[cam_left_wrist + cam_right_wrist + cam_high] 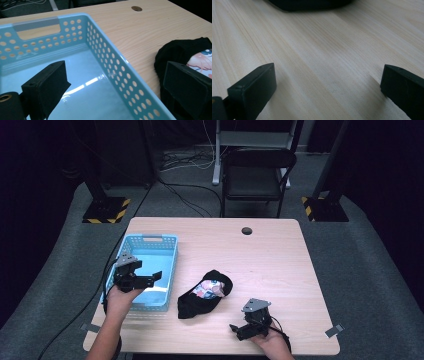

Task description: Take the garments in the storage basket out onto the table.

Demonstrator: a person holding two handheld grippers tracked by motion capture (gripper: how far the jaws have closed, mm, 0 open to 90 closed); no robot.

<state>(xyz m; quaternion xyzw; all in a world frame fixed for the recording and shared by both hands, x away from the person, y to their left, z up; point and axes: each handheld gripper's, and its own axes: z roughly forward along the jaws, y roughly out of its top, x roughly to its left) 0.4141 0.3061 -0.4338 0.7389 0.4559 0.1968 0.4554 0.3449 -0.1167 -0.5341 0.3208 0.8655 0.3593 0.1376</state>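
Pale wood table under dim studio light: at the lower right of the frame the right gripper rests low, jaws spread wide and empty. Just up and left of it lies a black sock with a colourful print, near but not touching. Farther left, the left gripper hangs over a light-blue perforated basket, jaws parted, gripping nothing.
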